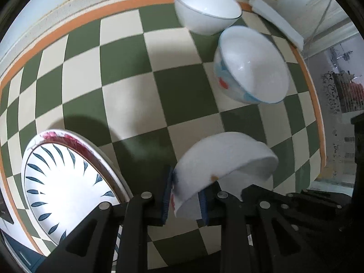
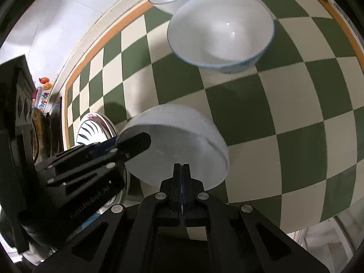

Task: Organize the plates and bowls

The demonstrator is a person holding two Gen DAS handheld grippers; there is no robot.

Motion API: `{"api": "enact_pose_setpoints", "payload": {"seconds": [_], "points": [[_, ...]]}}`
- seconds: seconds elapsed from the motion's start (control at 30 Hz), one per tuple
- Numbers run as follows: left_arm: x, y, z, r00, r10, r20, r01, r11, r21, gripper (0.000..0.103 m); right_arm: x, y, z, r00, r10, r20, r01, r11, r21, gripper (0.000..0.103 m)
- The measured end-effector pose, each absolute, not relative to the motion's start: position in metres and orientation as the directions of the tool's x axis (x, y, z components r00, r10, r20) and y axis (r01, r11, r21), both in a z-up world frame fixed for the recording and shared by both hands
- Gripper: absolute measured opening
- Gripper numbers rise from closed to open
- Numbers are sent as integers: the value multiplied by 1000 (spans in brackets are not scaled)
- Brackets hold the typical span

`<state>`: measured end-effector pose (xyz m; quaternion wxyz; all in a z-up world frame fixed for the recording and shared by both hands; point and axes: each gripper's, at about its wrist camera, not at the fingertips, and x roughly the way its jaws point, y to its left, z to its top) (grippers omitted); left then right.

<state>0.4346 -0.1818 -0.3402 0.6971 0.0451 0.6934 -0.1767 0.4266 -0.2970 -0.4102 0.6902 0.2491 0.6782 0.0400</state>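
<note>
The left gripper (image 1: 185,201) is clamping its jaws on the wall of a white bowl (image 1: 225,159), one pad inside the rim and one outside, and is carrying it tilted above the checkered worktop (image 1: 127,72). The right gripper (image 2: 182,170) is holding nothing, its jaws pressed fully together just beside that bowl. Two more bowls are waiting at the far side: a blue-patterned bowl (image 1: 252,66) and, just beyond it, a plain rimmed bowl (image 1: 207,9). A stack of plates (image 1: 68,182) is sitting to the left. The carried bowl is looking like glazed ceramic (stiff, slick, breakable, probably fairly heavy for a one-sided pinch), so the rim is the natural hold, and it is likely wanting a gentle, level set-down into another bowl.
</note>
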Motion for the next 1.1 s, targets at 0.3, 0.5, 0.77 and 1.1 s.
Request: {"api": "enact_pose_setpoints", "payload": {"seconds": [0.3, 0.5, 0.77, 1.1], "points": [[433, -183, -368, -74, -136, -988, 286, 946, -152, 19, 420, -309, -395, 121, 350, -929, 251, 895, 370, 1], [429, -188, -376, -102, -147, -984, 289, 942, -171, 19, 425, -329, -397, 123, 308, -943, 291, 897, 331, 11], [424, -192, -381, -114, -151, -982, 288, 941, -179, 19, 438, -355, -450, 87, 422, -902, 411, 810, 419, 25], [422, -193, -383, -117, -140, -983, 310, 936, -170, 19, 421, -351, -457, 72, 424, -903, 408, 814, 414, 10]]}}
